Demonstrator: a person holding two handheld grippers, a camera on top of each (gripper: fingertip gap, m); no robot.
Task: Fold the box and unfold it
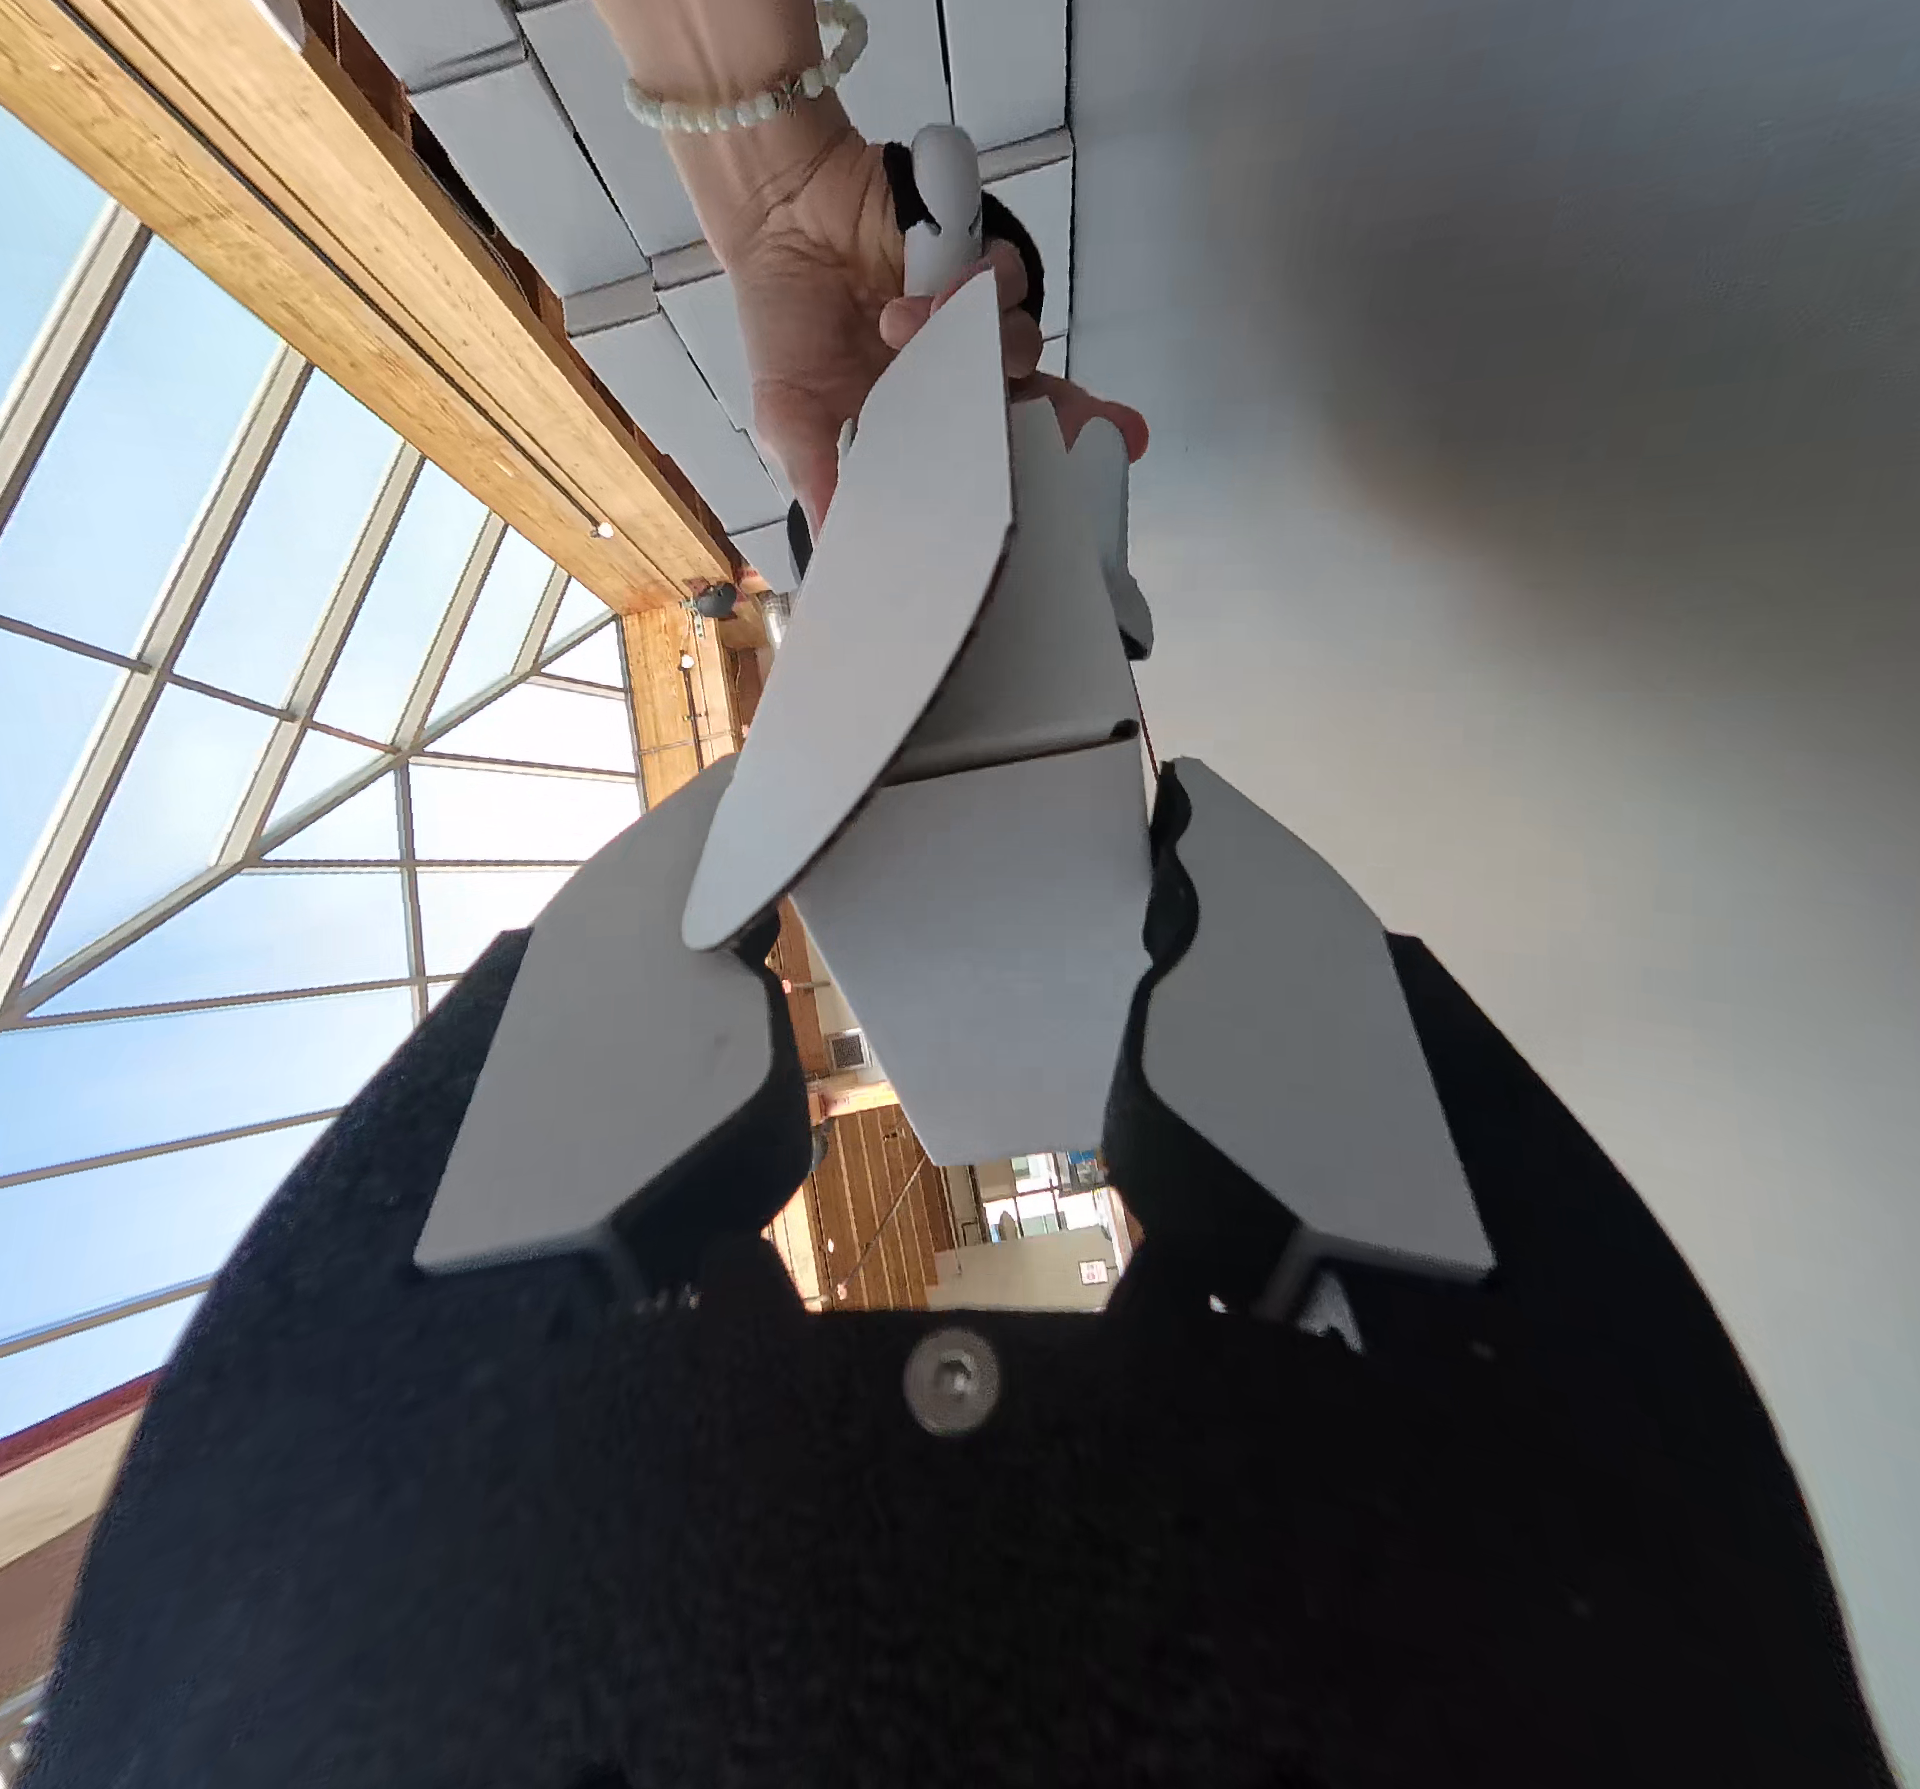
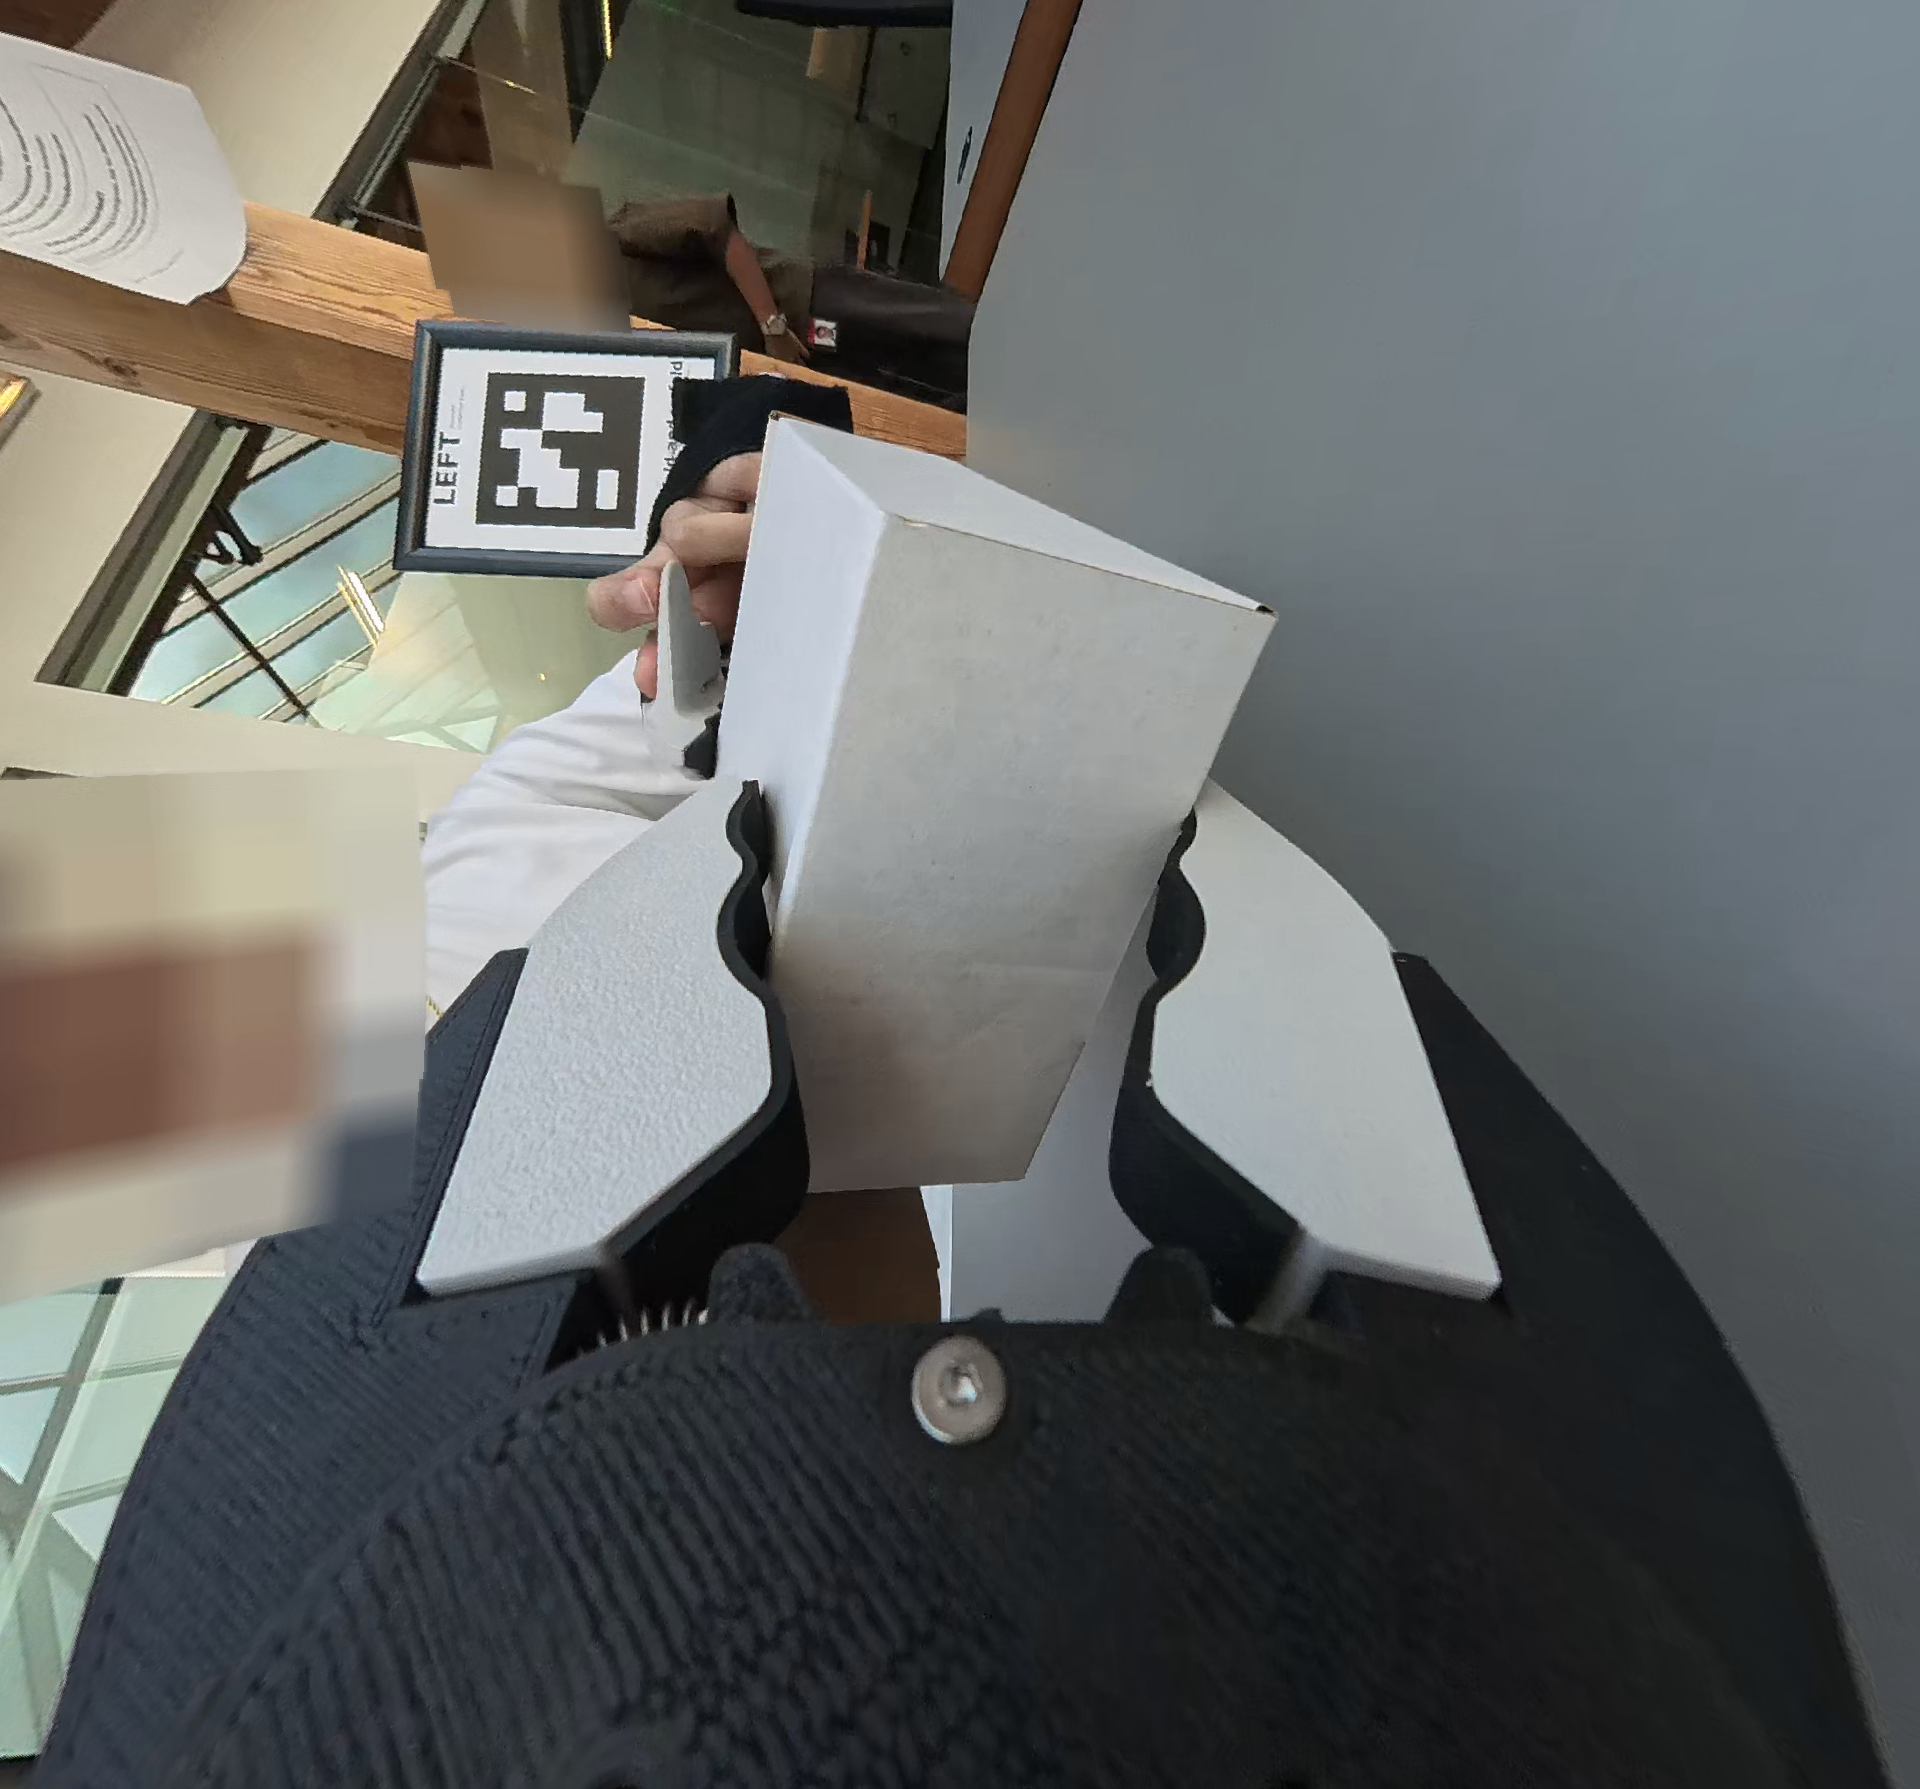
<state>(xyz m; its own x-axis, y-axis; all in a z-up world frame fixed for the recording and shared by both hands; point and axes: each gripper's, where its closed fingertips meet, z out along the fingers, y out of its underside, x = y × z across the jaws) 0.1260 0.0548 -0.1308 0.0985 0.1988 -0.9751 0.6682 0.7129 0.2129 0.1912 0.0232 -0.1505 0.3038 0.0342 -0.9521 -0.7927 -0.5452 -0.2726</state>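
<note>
A white cardboard box (image 2: 966, 804) is held in the air, its far end closed in the right wrist view. My right gripper (image 2: 966, 804) is shut on its near end, with the pads pressed on both sides. In the left wrist view the box's (image 1: 977, 950) other end stands open, with a long rounded flap (image 1: 873, 617) swung out to the left. My left gripper (image 1: 951, 804) is open around a hanging end flap, and only the right pad touches its edge. The right gripper (image 1: 940, 201) shows behind the box in a hand. The left gripper's finger (image 2: 681, 643) shows behind the box.
A grey-white tabletop (image 2: 1507, 389) fills the right side of both views. Several flat white boxes (image 1: 468, 4) lie in rows beyond the hand. A framed marker card (image 2: 561, 451) and a printed sheet (image 2: 94, 170) rest on a wooden rail (image 2: 291, 326). A person sits far behind.
</note>
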